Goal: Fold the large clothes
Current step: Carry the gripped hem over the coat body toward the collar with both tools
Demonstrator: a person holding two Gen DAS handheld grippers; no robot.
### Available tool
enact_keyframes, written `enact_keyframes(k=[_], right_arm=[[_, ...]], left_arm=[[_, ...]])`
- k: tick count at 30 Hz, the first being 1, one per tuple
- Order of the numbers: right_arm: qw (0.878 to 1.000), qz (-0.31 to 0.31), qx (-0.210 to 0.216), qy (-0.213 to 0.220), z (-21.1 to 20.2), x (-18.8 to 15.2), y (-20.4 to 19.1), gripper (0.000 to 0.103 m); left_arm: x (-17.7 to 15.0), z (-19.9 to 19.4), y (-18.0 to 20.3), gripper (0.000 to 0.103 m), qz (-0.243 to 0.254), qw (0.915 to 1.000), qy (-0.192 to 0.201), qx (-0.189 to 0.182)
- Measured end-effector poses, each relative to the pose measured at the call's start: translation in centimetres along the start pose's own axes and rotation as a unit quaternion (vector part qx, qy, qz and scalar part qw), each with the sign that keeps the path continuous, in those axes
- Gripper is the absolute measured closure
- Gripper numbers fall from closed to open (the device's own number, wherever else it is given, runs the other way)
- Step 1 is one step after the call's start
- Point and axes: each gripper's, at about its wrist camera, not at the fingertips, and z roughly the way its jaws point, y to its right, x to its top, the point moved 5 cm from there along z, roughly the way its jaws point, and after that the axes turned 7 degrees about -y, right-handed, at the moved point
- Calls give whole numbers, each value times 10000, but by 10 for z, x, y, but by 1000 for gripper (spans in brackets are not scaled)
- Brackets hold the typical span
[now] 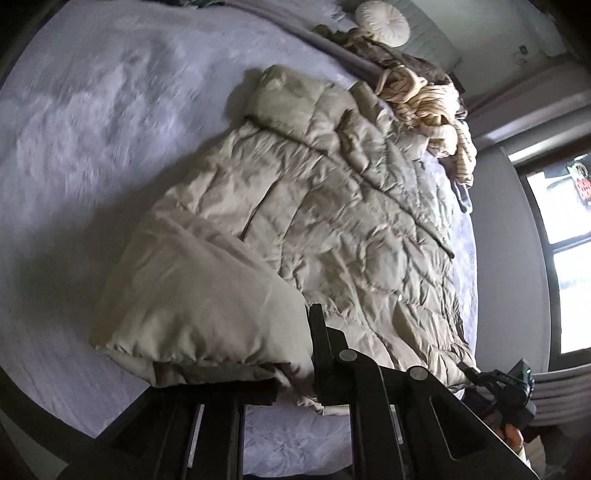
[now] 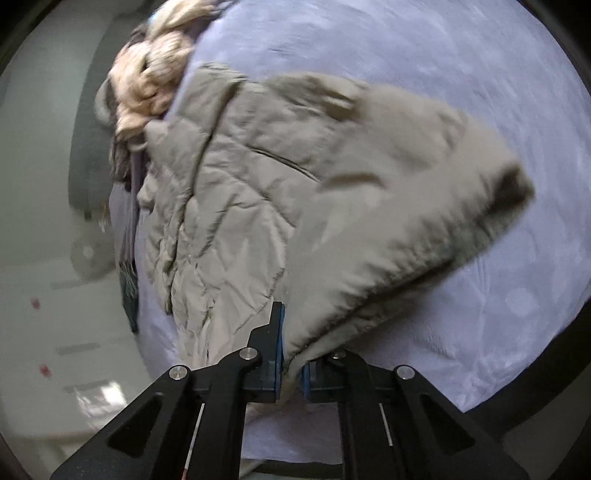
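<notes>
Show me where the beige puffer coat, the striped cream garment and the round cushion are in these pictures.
beige puffer coat (image 1: pixel 332 221): left wrist view, on its quilted body.
striped cream garment (image 1: pixel 432 107): left wrist view, on the crumpled middle of the heap.
round cushion (image 1: pixel 382 22): left wrist view, on its pleated face.

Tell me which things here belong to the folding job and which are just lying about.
Part of the job:
beige puffer coat
left tongs, shut on the coat
right tongs, shut on the coat

Just lying about:
striped garment pile
round cushion
bed cover
</notes>
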Motion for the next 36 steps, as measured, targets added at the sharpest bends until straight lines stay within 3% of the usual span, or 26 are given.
enact_keyframes(k=[4,8,17,22,25,31,36], right_arm=[[9966,-773,-238,137,-12,16,-41,95],[9922,-1201,-207,267,-20,43,-83,95],[9702,-2370,-338,370,-13,142,-204,95],[9573,-2797,-704,183,30,208,-257,95],[9582,-2738,-827,49,61,239,-267,95],[9637,-2484,-977,-71,142,285,-248,95],[9697,-2313,-783,-42,181,299,-225,95]], left_arm=[[23,-18,22,88,291,9993,230,57],[58,-35,50,88,510,9974,488,114],[178,-42,129,88,1033,9866,1114,594],[253,-2,146,88,1057,9812,1197,1086],[288,36,141,88,995,9780,1158,1418],[333,123,106,88,815,9760,931,1791],[348,178,82,88,842,9751,849,1865]])
